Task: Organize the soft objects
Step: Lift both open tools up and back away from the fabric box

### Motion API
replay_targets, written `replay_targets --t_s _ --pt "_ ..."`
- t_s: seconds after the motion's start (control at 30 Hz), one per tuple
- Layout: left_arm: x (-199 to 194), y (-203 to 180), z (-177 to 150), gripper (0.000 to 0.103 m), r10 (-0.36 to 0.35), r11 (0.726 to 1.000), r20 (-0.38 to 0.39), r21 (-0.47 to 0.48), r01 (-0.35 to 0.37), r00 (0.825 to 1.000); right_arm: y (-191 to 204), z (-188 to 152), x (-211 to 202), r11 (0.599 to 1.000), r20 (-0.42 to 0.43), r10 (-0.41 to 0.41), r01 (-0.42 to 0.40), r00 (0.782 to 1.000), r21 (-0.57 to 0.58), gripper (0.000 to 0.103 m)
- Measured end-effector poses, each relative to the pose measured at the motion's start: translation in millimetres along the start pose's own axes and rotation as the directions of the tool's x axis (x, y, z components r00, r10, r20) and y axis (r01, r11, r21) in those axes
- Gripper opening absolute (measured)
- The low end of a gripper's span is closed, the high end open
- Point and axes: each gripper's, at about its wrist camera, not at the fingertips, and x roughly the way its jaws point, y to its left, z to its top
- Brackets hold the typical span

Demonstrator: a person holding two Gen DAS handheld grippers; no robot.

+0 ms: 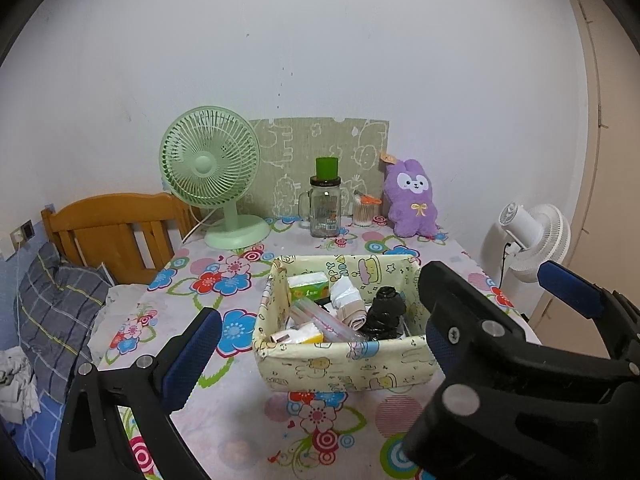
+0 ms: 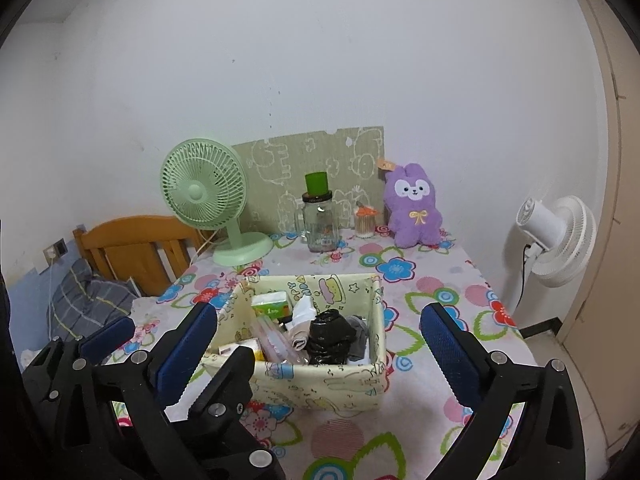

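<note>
Nearest: left gripper (image 1: pixel 320 320) and right gripper (image 2: pixel 318 312), side by side and crowding each other, a finger of each intruding on the other's view; jaws of both standing wide, nothing between the pads, nothing held; just beyond, on the flowered tablecloth (image 1: pixel 240 400), a soft-walled basket (image 1: pixel 340 350), holding the soft things in a loose heap: green tissue pack (image 1: pixel 310 286) at the back left, white plastic bag (image 1: pixel 344 292) beside it, rolled beige cloth (image 1: pixel 356 316) in the middle, crumpled black bag (image 1: pixel 384 312) on the right; further off, against the wall, a purple plush toy (image 1: pixel 412 204), upright, well apart from the basket, just beside a small pot of cotton swabs (image 1: pixel 366 212) and near a glass jar (image 1: pixel 325 212); green fan (image 1: pixel 210 168) at the back left.

Judged risks: fingers of the two grippers knocking together on a joint reach, through sheer closeness; basket likely to slide or fold under a downward push, given limp walls; a neighbour dragged out along with the chosen piece, given the tangle; a reach for the toy apt to clip the pot or tip the jar, both standing close by.
</note>
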Motion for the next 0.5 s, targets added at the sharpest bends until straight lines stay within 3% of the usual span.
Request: replay_targets --t_s 0.5 --pt "-33.3 8.2 -9.3 0.103 0.01 1.0 0.032 0.006 -0.011 0.999 -10.3 -9.7 -42.0 0.997 0.038 -0.08 0.08 0.996 -0.005 0.103"
